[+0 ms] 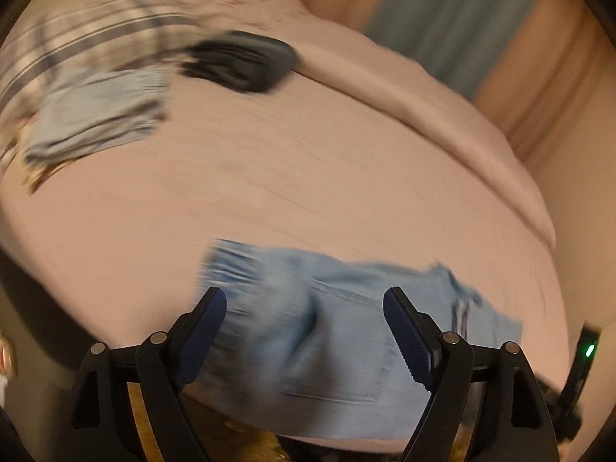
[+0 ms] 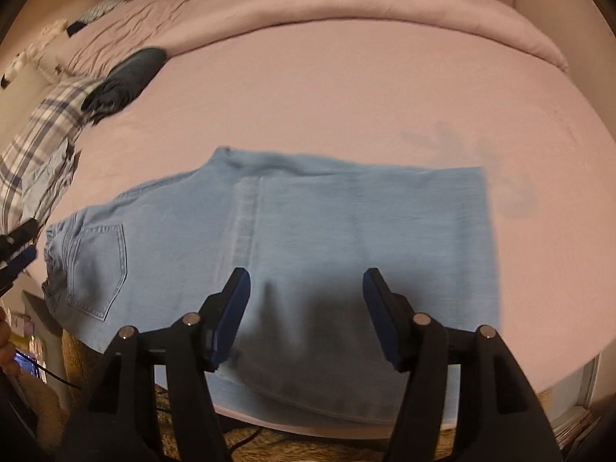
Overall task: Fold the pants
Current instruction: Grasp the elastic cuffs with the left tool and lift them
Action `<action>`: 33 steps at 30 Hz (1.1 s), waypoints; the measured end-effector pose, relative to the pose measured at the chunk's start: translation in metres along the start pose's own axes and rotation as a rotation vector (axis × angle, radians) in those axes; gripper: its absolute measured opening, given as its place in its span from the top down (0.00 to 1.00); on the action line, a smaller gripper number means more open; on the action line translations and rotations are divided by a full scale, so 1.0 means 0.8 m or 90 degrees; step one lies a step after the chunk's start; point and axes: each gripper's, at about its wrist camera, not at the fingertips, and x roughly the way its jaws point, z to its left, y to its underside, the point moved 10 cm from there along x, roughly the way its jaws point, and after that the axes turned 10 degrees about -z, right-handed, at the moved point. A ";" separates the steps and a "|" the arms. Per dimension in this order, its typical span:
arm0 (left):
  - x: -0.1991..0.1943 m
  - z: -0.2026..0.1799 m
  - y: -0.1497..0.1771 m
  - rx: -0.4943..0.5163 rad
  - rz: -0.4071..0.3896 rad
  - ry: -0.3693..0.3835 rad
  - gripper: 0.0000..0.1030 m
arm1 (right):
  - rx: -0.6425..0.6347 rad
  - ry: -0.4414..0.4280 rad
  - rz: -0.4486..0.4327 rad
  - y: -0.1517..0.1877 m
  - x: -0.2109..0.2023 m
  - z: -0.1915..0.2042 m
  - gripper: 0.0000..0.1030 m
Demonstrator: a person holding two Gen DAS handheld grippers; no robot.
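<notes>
Light blue jeans [image 2: 308, 211] lie folded flat near the front edge of a pink bed [image 2: 346, 96], the back pocket at the left end. My right gripper [image 2: 306, 274] hovers open over the near middle of the jeans, with nothing between its blue pads. In the blurred left wrist view, my left gripper [image 1: 304, 294] stands wide open above the jeans [image 1: 346, 308], the pads clear of the cloth. A blue-padded finger of the left gripper [image 2: 17, 258] shows at the left edge of the right wrist view, beside the pocket end.
A dark folded garment [image 2: 127, 73] lies at the bed's far left, with a plaid cloth [image 2: 46, 127] next to it. A folded pale blue garment [image 1: 96, 115] lies near them. A bunched pink duvet [image 2: 346, 0] runs along the far side. Carpet [image 2: 269, 442] lies below the bed edge.
</notes>
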 end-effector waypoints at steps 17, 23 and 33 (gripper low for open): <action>0.046 0.038 0.100 -0.067 0.146 -0.047 0.26 | -0.013 0.006 0.033 0.015 0.021 0.012 0.39; 0.041 0.020 0.095 -0.042 0.147 -0.037 0.74 | 0.002 0.000 0.029 0.015 0.021 0.010 0.39; -0.031 -0.108 0.009 0.098 0.031 0.078 0.83 | 0.066 -0.022 0.012 0.011 0.003 -0.019 0.39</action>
